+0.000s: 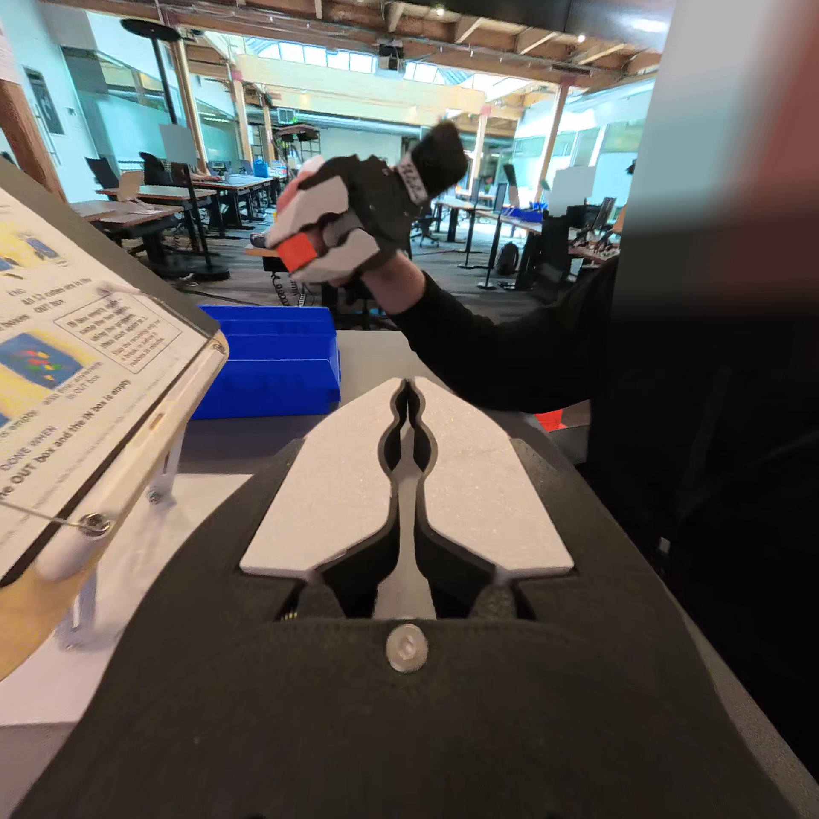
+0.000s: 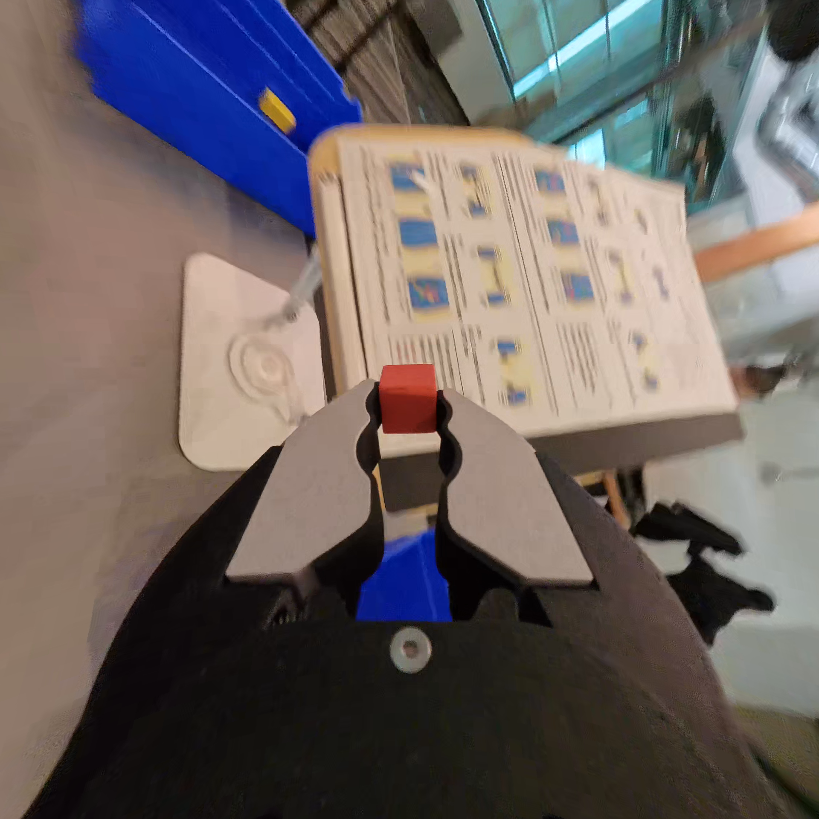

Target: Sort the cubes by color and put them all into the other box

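Note:
My right gripper (image 2: 407,399) is shut on a red cube (image 2: 407,401) held between its fingertips, high above the table. In the left wrist view the same right gripper (image 1: 306,257) shows raised in the air with the red cube (image 1: 296,256) in its tips, held by a hand in a black sleeve. My left gripper (image 1: 407,388) is shut and empty, low over the table. A blue box (image 1: 270,363) stands ahead of it. In the right wrist view a blue box (image 2: 186,111) holds a yellow cube (image 2: 277,108). A second blue box (image 2: 401,580) shows under the right gripper.
A slanted instruction board (image 1: 79,385) on a white stand stands at the left, close to my left gripper; it also shows in the right wrist view (image 2: 523,283) with its white base (image 2: 235,363). The grey table (image 1: 372,350) runs ahead. Office desks lie behind. The left gripper's tips are roughly 20 cm from the right gripper's.

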